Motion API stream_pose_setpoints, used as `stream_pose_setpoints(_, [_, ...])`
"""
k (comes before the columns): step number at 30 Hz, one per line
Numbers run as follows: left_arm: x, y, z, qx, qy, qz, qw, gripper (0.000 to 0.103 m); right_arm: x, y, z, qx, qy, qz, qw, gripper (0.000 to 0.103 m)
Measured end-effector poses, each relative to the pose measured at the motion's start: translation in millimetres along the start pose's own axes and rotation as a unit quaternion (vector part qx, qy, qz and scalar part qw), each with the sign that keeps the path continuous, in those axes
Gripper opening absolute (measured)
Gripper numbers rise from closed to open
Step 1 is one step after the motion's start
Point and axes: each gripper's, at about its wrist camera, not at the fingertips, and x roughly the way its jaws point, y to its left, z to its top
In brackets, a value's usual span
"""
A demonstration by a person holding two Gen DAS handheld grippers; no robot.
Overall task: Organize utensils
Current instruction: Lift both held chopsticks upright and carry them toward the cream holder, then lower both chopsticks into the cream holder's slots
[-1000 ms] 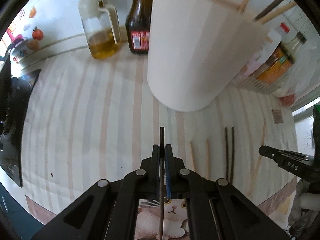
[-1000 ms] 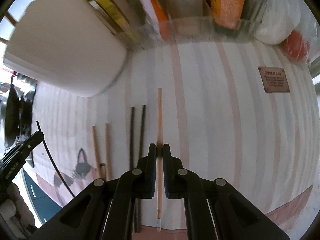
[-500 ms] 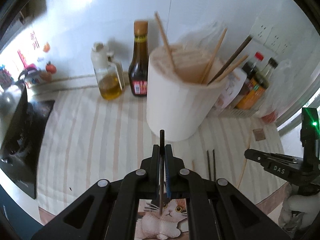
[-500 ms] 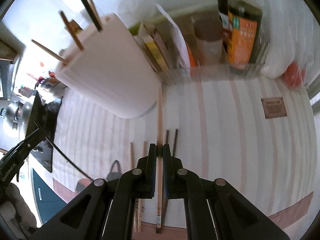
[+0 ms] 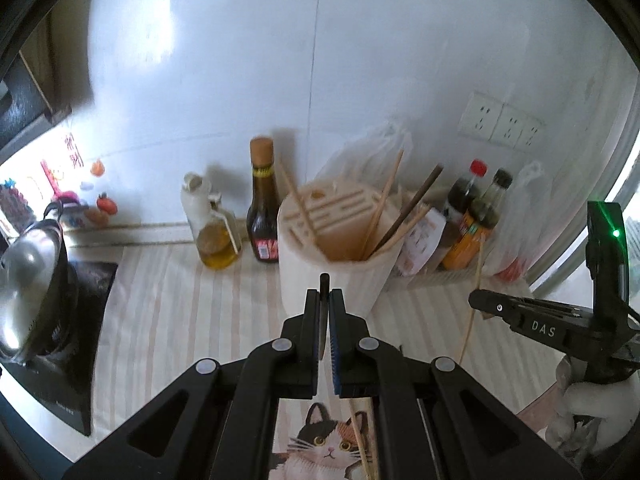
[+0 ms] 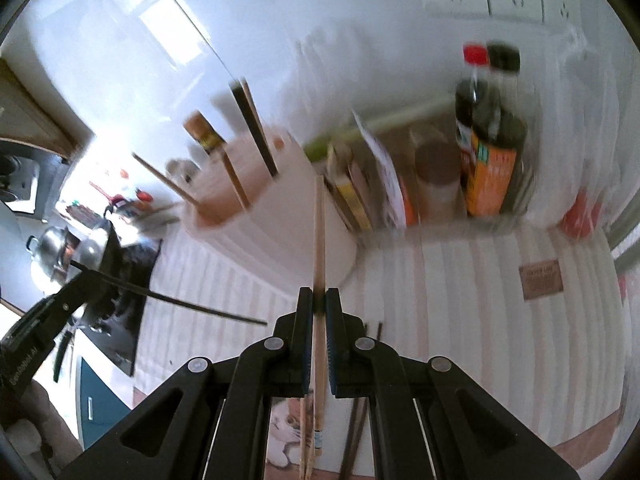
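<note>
My left gripper (image 5: 325, 294) is shut on a dark chopstick (image 5: 323, 312), held in the air in front of the white utensil holder (image 5: 340, 276). The holder has several chopsticks standing in it. My right gripper (image 6: 319, 294) is shut on a light wooden chopstick (image 6: 319, 236) that points toward the holder (image 6: 280, 216). The right gripper (image 5: 480, 304) shows at the right of the left wrist view, its chopstick (image 5: 474, 292) upright. The left gripper and its dark chopstick (image 6: 192, 304) show at the left of the right wrist view.
Loose chopsticks lie on the striped mat (image 6: 460, 300), some dark (image 6: 360, 420) and some light (image 5: 360, 440). A sauce bottle (image 5: 262, 216) and an oil jug (image 5: 212, 228) stand left of the holder. Condiment bottles (image 6: 492, 140) stand at the right. A pot (image 5: 28, 280) sits on the stove.
Both grippers have lifted away from the mat with their chopsticks and tilted up, so the holder's open top now shows farther off.
</note>
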Motion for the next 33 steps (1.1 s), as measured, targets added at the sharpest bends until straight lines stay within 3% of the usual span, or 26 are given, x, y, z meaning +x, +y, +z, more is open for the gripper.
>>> stream_pose_setpoints(16, [-70.1,-7.2,65.0,0.007,-0.082,-0.032,0.9961,0.002,-95.4,55.0,77.3,-0.055,-0.107,0.048,0.992,0.006])
stream_pose_setpoints(21, [-88.5,-9.2,81.5,0.013,-0.106,-0.032,0.9938,0.002,-121.4,79.3,106.2,-0.081,-0.147,0.043,0.985,0.006])
stream_pose_setpoints(26, [-97.9,-7.5,99.0,0.017,-0.125,-0.026,0.9917,0.002,-126.5,95.5,129.0,-0.091,-0.17,0.036,0.981,0.006])
stream_pose_setpoints(33, [-76.5,-3.1,114.6,0.018,-0.11,-0.015,0.9937,0.002,-96.2,105.6,148.2,-0.087,-0.182,0.019,0.979,0.006])
